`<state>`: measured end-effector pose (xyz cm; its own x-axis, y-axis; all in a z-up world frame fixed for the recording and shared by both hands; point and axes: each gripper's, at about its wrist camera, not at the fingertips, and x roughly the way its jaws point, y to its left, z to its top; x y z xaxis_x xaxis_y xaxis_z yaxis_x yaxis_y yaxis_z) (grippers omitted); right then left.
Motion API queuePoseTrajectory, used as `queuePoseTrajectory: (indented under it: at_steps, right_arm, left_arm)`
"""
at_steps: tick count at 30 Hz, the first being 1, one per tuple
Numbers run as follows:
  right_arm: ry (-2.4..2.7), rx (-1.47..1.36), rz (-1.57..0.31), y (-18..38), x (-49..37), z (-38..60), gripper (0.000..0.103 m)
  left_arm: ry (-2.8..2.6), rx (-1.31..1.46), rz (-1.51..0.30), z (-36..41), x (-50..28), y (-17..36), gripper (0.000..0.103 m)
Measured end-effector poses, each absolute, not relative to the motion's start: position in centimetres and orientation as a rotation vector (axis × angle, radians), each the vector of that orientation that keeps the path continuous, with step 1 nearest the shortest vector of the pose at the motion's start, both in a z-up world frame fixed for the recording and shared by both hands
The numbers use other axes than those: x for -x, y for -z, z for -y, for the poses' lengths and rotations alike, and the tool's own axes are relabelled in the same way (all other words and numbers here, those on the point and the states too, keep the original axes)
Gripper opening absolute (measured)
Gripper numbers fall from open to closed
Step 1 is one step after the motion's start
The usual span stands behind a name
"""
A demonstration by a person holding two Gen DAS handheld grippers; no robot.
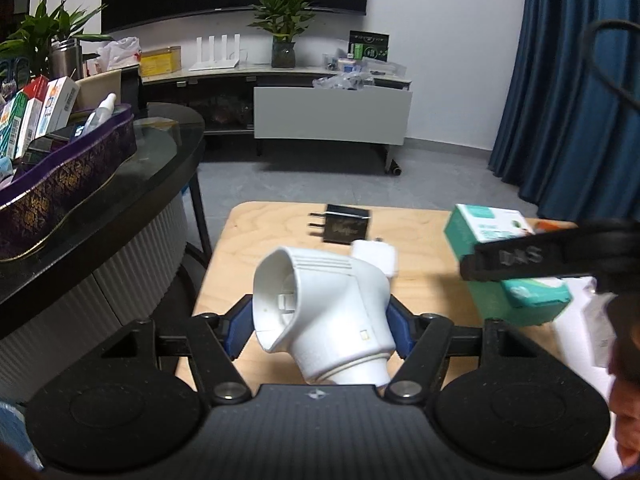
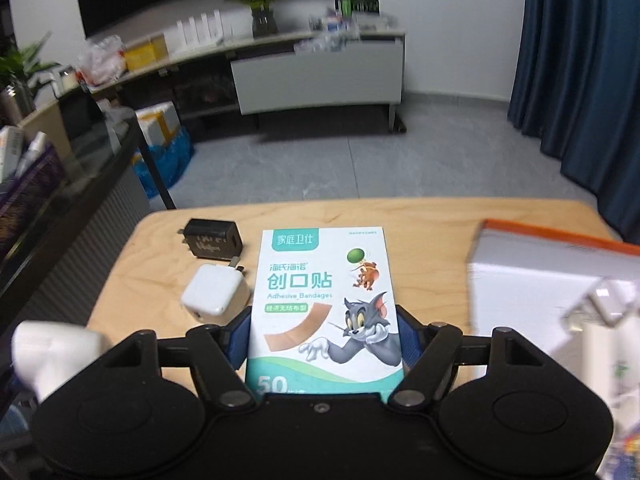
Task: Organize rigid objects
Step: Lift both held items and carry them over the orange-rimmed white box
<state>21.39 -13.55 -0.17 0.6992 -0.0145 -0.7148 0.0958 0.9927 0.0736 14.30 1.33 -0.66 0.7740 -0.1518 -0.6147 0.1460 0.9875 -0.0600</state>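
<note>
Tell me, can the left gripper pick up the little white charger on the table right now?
Probably not yet. The left gripper is already shut on the white plastic fitting, so it has no free grip. The white charger itself lies uncovered on the wooden table, beside the black charger.

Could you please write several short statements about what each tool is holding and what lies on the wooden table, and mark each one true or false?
1. The left tool grips a white plastic fitting. True.
2. The right tool is open and holds nothing. False: it is shut on the bandage box.
3. A black charger and a white charger lie on the wooden table. True.
4. The black charger lies nearer the right tool than the white charger does. False: the white one is nearer.
5. The bandage box shows a cartoon cat and mouse. True.
</note>
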Motion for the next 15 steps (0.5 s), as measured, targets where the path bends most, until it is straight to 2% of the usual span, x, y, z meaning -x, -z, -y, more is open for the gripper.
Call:
queuePoseTrajectory:
  at_steps: [15]
  right_arm:
    - [0.147,-0.079,-0.652,-5.3,-7.1,21.9,0.084]
  left_arm:
    - [0.281,-0.015,-0.647,6.0,-7.8,-3.1,0.068]
